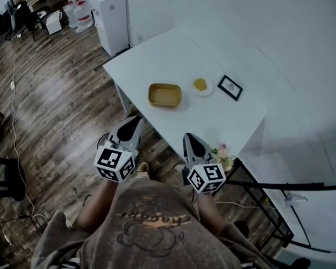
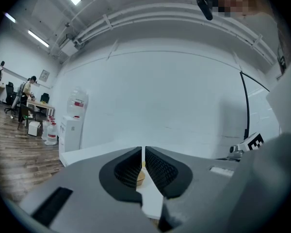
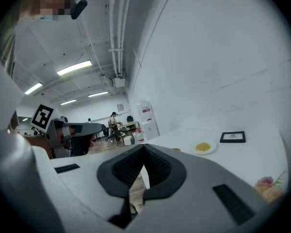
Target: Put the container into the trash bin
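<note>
A shallow tan container [image 1: 164,95] lies on the white table [image 1: 157,58], near its front edge. In the left gripper view a sliver of the container [image 2: 140,177] shows just beyond the closed jaws. My left gripper [image 1: 137,119] [image 2: 143,150] hovers short of the table's front edge, below and left of the container, shut with nothing in it. My right gripper [image 1: 189,137] [image 3: 144,147] is level with it to the right, at the table's edge, jaws meeting at the tips and empty.
A small plate of yellow food [image 1: 201,86] and a black picture frame [image 1: 230,87] sit right of the container. Pink flowers [image 1: 221,153] and a black wire rack [image 1: 263,198] stand at the right. A water dispenser [image 1: 112,15] stands beyond the table's left end, on the wooden floor.
</note>
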{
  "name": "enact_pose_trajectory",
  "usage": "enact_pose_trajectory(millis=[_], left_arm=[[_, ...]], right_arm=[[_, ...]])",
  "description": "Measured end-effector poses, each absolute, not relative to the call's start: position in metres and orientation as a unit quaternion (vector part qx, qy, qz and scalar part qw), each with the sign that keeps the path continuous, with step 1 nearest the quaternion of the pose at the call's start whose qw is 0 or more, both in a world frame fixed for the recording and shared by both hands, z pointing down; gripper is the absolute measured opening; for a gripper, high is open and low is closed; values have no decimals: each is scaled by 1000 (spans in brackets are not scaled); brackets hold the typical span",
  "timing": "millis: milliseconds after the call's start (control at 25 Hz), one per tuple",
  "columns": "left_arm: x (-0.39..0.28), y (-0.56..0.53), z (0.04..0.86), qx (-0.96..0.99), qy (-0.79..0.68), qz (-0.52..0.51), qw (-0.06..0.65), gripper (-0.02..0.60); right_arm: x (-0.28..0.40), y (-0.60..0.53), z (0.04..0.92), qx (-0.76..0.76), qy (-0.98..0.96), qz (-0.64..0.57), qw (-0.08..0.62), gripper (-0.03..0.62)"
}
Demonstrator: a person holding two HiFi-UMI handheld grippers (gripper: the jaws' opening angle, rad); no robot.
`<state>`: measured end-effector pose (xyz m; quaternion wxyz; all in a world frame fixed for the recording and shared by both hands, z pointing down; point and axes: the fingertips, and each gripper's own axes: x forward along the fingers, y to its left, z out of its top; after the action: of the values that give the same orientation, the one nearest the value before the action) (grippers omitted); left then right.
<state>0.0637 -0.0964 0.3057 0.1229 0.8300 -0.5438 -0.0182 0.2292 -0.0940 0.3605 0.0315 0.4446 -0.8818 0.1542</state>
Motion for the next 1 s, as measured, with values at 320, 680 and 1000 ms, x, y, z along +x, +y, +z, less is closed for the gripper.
enact_pose_trajectory(millis=[320,680,1000], left_arm=[[58,-123,316,838,-528,-15,138,149],[58,-159,335,839,-518,-10,165,229],[63,-202,362,836,-520,17,174,229]], right_arm=[[221,-108,366,455,-875,163,28,2],[226,-122,373,469,-865,175,27,1],[237,-140,383,479,-858,185,32,1]])
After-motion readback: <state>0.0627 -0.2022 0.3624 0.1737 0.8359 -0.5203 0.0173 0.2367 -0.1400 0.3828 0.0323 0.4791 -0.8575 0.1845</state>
